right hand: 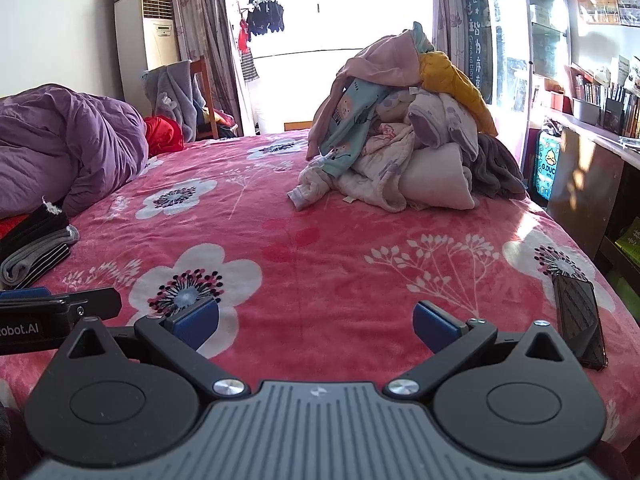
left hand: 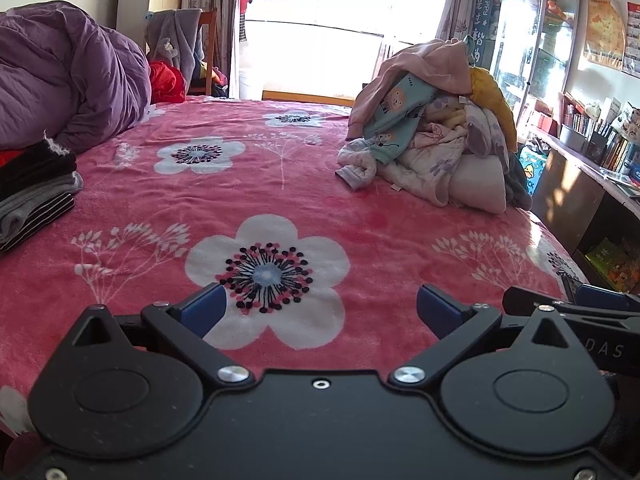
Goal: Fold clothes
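A big bed fills both views, covered by a pink blanket with white flowers. The clothes to fold sit in a messy pile on the far right part of the bed, close to its right edge. A pink top lies over the pile, a yellow one sits near the top, and a teal one with cartoon prints hangs down the front.

On the left edge of the bed is a small stack of folded clothes, dark and striped. Behind it lies a bunched purple quilt. A black phone lies flat near the right edge of the bed, just beside the right gripper.

The left gripper hangs over the near part of the bed with its blue fingers spread wide and nothing between them. The right gripper is side by side with it, fingers also spread wide and empty.

The middle of the bed, between the grippers and the pile, is bare blanket with lots of room. Past the right edge stands a shelf with books. At the far end is a bright window.
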A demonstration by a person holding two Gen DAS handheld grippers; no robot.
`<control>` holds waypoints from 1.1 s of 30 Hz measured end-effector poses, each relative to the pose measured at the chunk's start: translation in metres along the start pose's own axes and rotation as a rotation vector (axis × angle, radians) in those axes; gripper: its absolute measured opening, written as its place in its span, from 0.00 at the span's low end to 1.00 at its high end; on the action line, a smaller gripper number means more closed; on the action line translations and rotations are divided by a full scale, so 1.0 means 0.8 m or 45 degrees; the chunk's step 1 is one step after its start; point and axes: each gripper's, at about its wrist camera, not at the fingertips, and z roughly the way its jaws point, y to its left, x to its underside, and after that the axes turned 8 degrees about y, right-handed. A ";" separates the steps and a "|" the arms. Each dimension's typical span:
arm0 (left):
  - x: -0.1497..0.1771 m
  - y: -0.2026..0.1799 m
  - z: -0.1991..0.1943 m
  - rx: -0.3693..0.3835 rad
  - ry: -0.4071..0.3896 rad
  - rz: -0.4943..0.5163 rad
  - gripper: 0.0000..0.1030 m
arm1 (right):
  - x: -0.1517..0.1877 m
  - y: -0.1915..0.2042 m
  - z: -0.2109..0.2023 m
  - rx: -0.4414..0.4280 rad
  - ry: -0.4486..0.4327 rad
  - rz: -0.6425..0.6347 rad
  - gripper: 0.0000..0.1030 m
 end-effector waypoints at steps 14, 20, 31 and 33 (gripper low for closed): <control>0.002 -0.002 0.005 -0.012 0.012 0.006 1.00 | 0.001 0.001 0.004 -0.004 0.008 -0.007 1.00; 0.001 -0.001 0.008 -0.017 0.023 -0.002 1.00 | 0.001 0.002 0.005 -0.004 0.011 -0.009 1.00; -0.001 -0.005 0.012 -0.018 0.035 -0.001 1.00 | 0.002 0.001 0.010 -0.006 0.010 -0.019 1.00; -0.002 -0.006 0.013 -0.019 0.037 -0.002 1.00 | 0.002 0.001 0.010 -0.006 0.010 -0.020 1.00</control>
